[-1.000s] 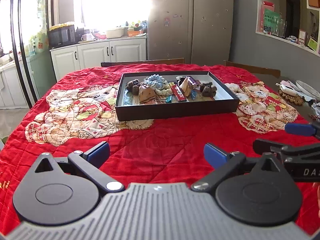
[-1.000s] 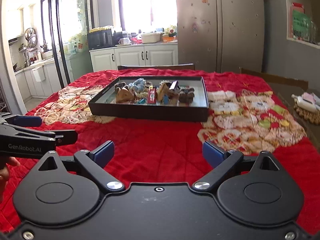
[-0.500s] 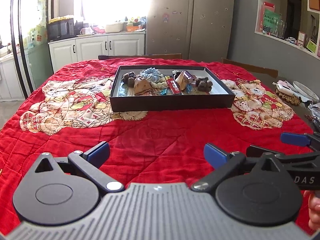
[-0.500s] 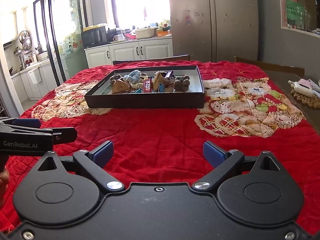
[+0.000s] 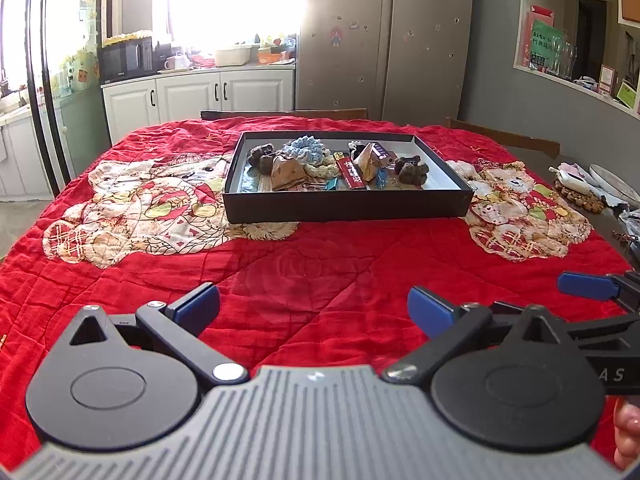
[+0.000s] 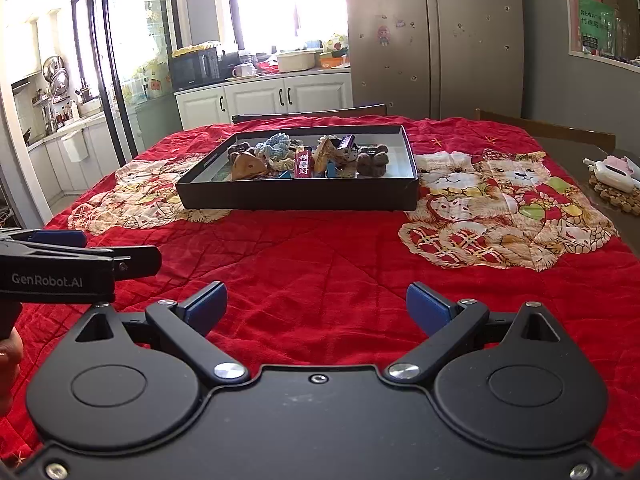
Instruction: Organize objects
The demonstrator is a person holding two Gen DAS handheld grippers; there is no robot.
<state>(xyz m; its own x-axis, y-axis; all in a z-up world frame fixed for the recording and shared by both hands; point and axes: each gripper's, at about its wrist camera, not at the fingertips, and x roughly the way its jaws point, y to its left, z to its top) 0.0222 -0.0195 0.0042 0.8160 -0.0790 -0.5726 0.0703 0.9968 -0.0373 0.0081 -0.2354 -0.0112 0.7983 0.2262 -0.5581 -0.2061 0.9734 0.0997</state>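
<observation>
Both tongs hang low over the red quilt (image 5: 320,264) covering the surface, left tongs (image 5: 314,306) and right tongs (image 6: 316,306) each spread wide with nothing between the blue pads. Well ahead of them, toward the far side, sits a black tray (image 5: 344,204) holding a jumble of small objects (image 5: 340,164): a red packet (image 6: 303,164), blue crochet, brown lumps

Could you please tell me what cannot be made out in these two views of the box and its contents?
- Floor of the box: mostly hidden by its near wall, both views.
- Small clips behind the red packet: too small to identify.
- Things at the table's right edge: cut off, left view.
- Window counter: washed out by glare.
- Person's hand: cut off.
</observation>
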